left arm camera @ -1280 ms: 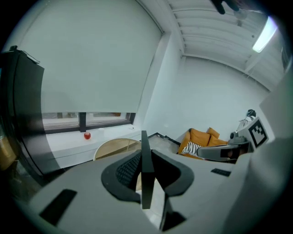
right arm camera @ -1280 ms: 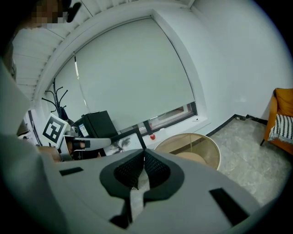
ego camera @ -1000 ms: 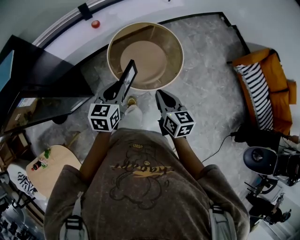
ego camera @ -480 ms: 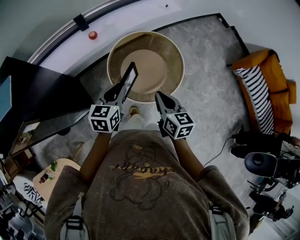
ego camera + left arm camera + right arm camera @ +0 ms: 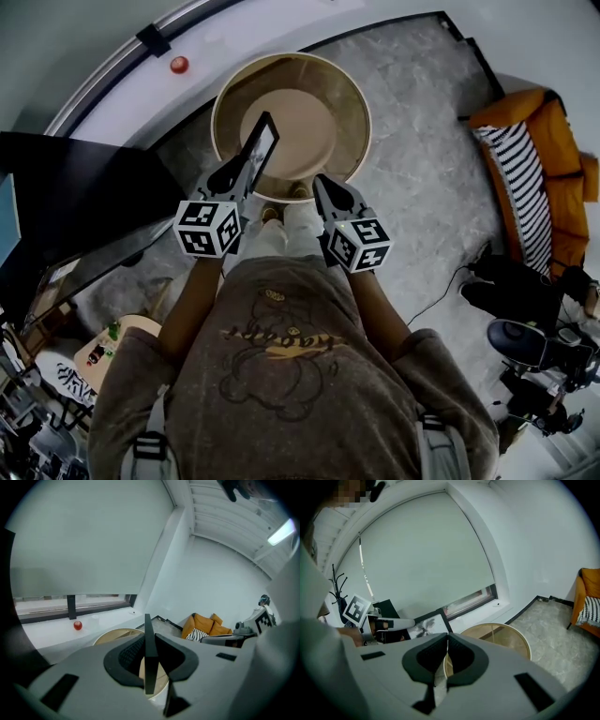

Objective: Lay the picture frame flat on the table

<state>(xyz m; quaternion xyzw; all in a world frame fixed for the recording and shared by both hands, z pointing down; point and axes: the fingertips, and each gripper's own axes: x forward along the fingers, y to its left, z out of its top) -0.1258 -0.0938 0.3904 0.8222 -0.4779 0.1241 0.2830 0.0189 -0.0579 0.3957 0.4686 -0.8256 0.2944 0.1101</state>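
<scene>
A black picture frame (image 5: 259, 147) with a pale print stands on edge in my left gripper (image 5: 242, 173), which is shut on its lower part. In the left gripper view the frame (image 5: 149, 653) shows edge-on between the dark pads. It hangs above the near left rim of the round glass-topped table (image 5: 347, 141). My right gripper (image 5: 322, 187) is shut with nothing in it, just short of the table's near edge. The right gripper view shows the frame (image 5: 427, 625) at left and the table (image 5: 511, 641) ahead.
A dark cabinet (image 5: 84, 197) stands at the left. An orange armchair with a striped cushion (image 5: 530, 178) is at the right. A red ball (image 5: 178, 65) lies on the white window ledge beyond the table. Camera gear (image 5: 525, 347) sits on the floor at lower right.
Both grippers have moved forward toward the round table, the left one carrying the frame. The frame now hangs over the table's near rim. Neither grip has changed.
</scene>
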